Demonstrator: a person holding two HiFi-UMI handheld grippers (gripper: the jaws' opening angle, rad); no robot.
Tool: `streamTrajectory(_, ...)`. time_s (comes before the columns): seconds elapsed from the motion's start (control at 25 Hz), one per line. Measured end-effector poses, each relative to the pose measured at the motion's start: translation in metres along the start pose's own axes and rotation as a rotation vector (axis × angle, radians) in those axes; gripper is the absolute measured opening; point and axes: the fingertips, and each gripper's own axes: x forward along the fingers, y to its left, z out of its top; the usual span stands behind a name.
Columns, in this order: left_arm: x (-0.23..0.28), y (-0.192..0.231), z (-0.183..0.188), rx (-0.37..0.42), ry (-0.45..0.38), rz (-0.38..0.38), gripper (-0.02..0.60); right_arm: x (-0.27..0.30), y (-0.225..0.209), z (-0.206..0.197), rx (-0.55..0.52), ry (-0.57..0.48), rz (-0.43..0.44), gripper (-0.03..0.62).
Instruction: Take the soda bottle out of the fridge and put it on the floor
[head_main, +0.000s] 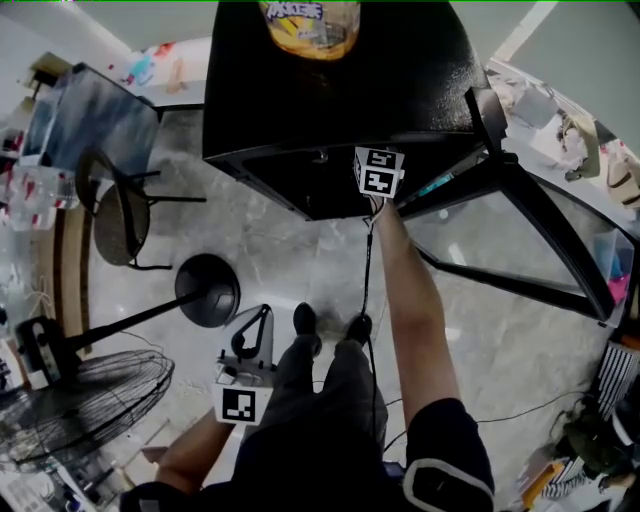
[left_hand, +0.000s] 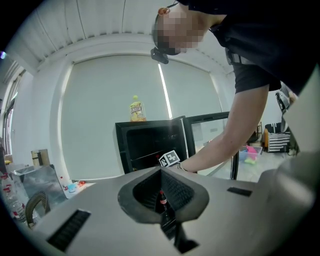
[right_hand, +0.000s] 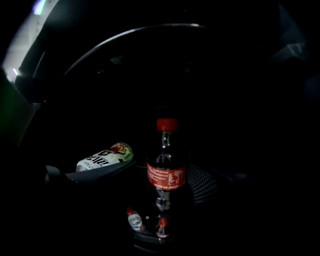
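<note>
A soda bottle (right_hand: 167, 177) with a red cap and red label stands upright in the dark fridge (head_main: 330, 100). My right gripper (right_hand: 166, 169) is open, with the bottle between its jaws; I see no pad pressing on it. In the head view my right arm reaches into the fridge opening, and only the marker cube (head_main: 380, 172) shows. My left gripper (head_main: 262, 318) hangs low at my left side over the floor, shut and holding nothing. In the left gripper view it points at the fridge (left_hand: 150, 145) from a distance.
The fridge's glass door (head_main: 520, 230) stands open to the right. A yellow bottle (head_main: 310, 25) sits on top of the fridge. A white-labelled container (right_hand: 105, 157) lies behind the left jaw. A chair (head_main: 120, 215), a round stand base (head_main: 208, 290) and a fan (head_main: 90, 400) stand at the left.
</note>
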Motion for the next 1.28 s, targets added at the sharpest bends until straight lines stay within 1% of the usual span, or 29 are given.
streamTrajectory(0.2, 0.004, -0.001, -0.006, -0.012, 0.009, 0.000, 0.023, 0.018, -0.006, -0.013, 0.029, 0.031, 0.007, 0.331)
streamTrajectory(0.32, 0.005, 0.000, -0.011, -0.015, 0.015, 0.002, 0.023, 0.024, -0.007, -0.011, 0.015, 0.023, 0.001, 0.337)
streamTrajectory(0.48, 0.007, 0.001, -0.014, -0.012, 0.021, 0.001, 0.023, 0.032, -0.008, -0.018, -0.009, 0.050, 0.002, 0.337)
streamTrajectory(0.68, 0.007, 0.003, -0.018, -0.007, 0.025, 0.011, 0.023, 0.040, -0.010, -0.021, -0.006, 0.044, -0.005, 0.336)
streamTrajectory(0.72, 0.007, 0.003, -0.019, -0.006, 0.023, 0.011, 0.023, 0.041, -0.011, -0.021, -0.005, 0.039, -0.007, 0.316)
streamTrajectory(0.84, 0.006, 0.005, -0.023, -0.012, 0.028, 0.016, 0.023, 0.042, -0.011, -0.019, -0.004, 0.035, -0.002, 0.311)
streamTrajectory(1.04, 0.006, 0.005, -0.033, -0.012, 0.060, 0.015, 0.023, 0.041, -0.011, -0.021, -0.008, 0.050, 0.002, 0.310)
streamTrajectory(1.28, 0.007, 0.005, -0.030, 0.005, 0.037, 0.012, 0.023, 0.028, -0.006, -0.023, -0.030, 0.012, 0.011, 0.312)
